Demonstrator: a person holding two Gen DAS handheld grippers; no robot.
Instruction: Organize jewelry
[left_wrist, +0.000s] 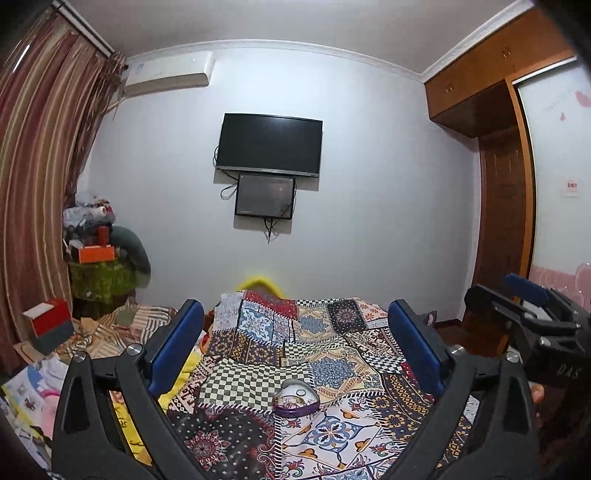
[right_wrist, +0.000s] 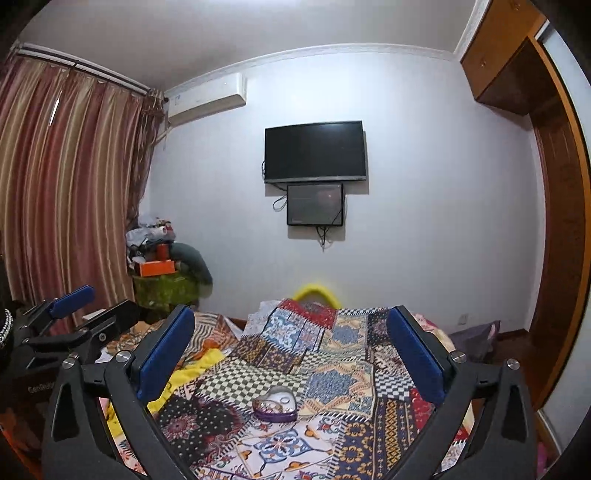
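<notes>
A small heart-shaped purple jewelry box (left_wrist: 295, 400) lies open on a patchwork bedspread (left_wrist: 332, 343), with small pieces of jewelry inside. It also shows in the right wrist view (right_wrist: 275, 404). My left gripper (left_wrist: 295, 317) is open and empty, held above and short of the box. My right gripper (right_wrist: 291, 325) is open and empty, also above and short of the box. The right gripper shows at the right edge of the left wrist view (left_wrist: 517, 295), and the left gripper at the left edge of the right wrist view (right_wrist: 85, 306).
A television (left_wrist: 269, 144) and a smaller screen (left_wrist: 265, 195) hang on the far wall. A cluttered stand (left_wrist: 99, 258) and curtains (left_wrist: 37, 166) are at the left, a wooden wardrobe (left_wrist: 506, 166) at the right. Boxes and papers (left_wrist: 48, 328) lie at the bed's left.
</notes>
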